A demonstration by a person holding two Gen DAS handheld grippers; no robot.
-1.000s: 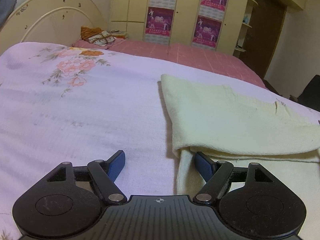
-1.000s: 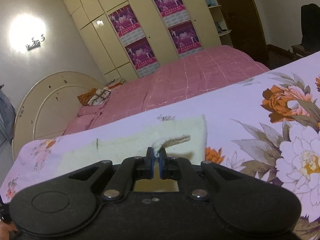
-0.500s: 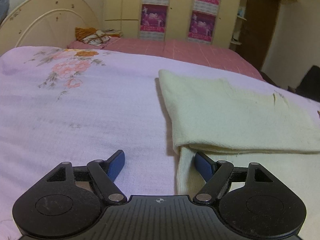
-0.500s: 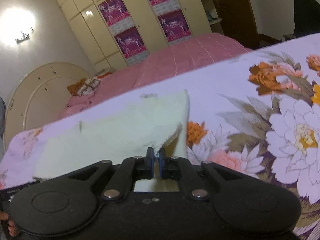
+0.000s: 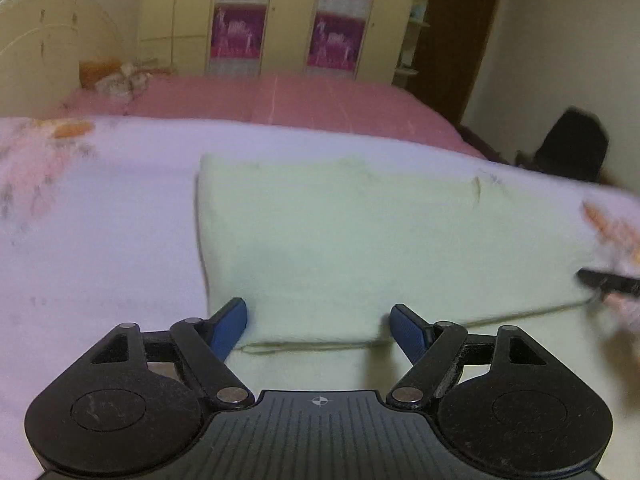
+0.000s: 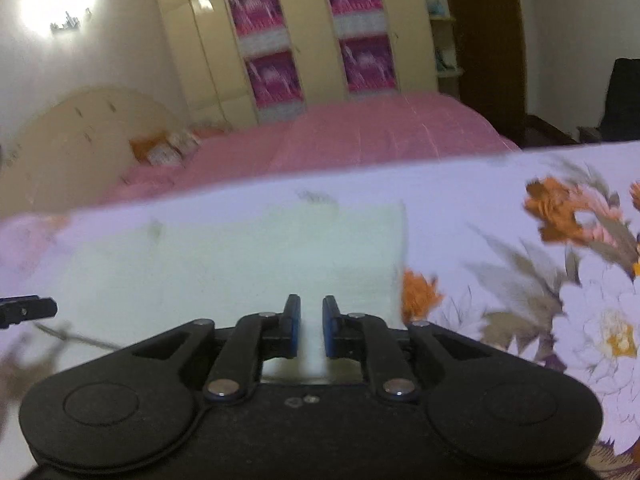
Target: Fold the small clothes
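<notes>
Both the left claw (image 5: pixel 318 322) and right claw (image 6: pixel 311 330) gape empty over the folded cream cloth (image 5: pixel 360 240); a careless nudge could drag its top layer askew.

Cloth (image 5: pixel 340 240) pale cream, seemingly; bedspread (image 6: pixel 500 208) lilac, orange-flowered; fingers (image 6: pixel 294 326) blue.

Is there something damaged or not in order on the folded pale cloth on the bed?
The cream cloth lies folded flat on the floral bedsheet. One small dark mark or tear shows near its far edge, too blurred to tell which. A loose thread trails along the near fold. Otherwise nothing stands out.
</notes>
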